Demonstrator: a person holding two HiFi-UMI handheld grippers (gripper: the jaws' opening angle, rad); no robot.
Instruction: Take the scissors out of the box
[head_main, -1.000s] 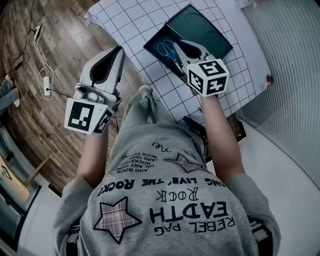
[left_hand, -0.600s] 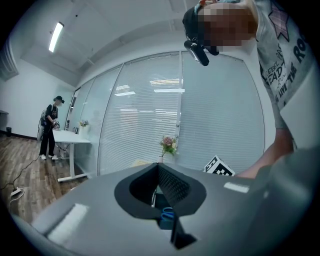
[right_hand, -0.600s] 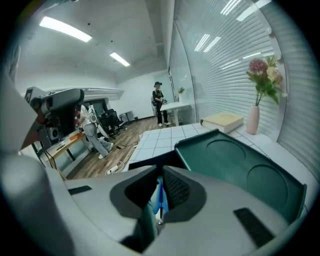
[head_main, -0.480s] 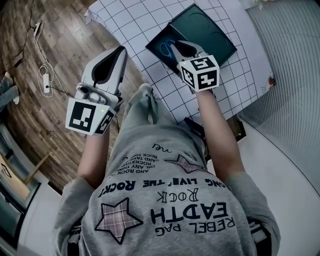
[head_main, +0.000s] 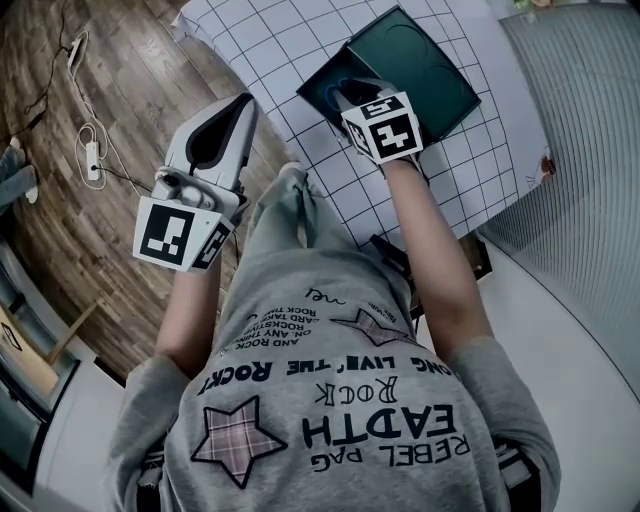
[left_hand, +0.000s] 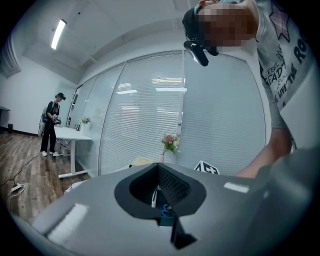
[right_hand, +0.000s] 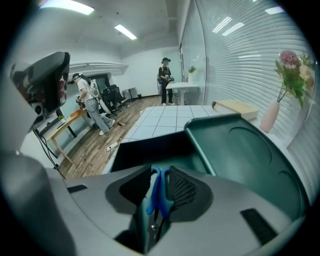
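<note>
A dark green box (head_main: 322, 78) lies open on the gridded tablecloth (head_main: 262, 42), its lid (head_main: 420, 58) folded back to the right. My right gripper (head_main: 352, 92) reaches down into the box tray (right_hand: 150, 147). In the right gripper view the blue-handled scissors (right_hand: 156, 200) lie between the two pads, which press on both sides of the handles, so the right gripper (right_hand: 160, 172) is shut on them. Only a bit of blue handle (head_main: 334, 90) shows in the head view. My left gripper (head_main: 236, 102) hangs shut and empty off the table's near-left edge, beside the person's lap.
The lid (right_hand: 240, 150) fills the right of the box. A pink vase of flowers (right_hand: 289, 70) stands at the table's far side by the glass wall. A power strip and cable (head_main: 90, 165) lie on the wood floor at left. People stand far back in the room (left_hand: 51, 125).
My right gripper has moved forward and down into the box, over the scissors' handles, which it now covers in the head view. The left gripper has hardly moved.
</note>
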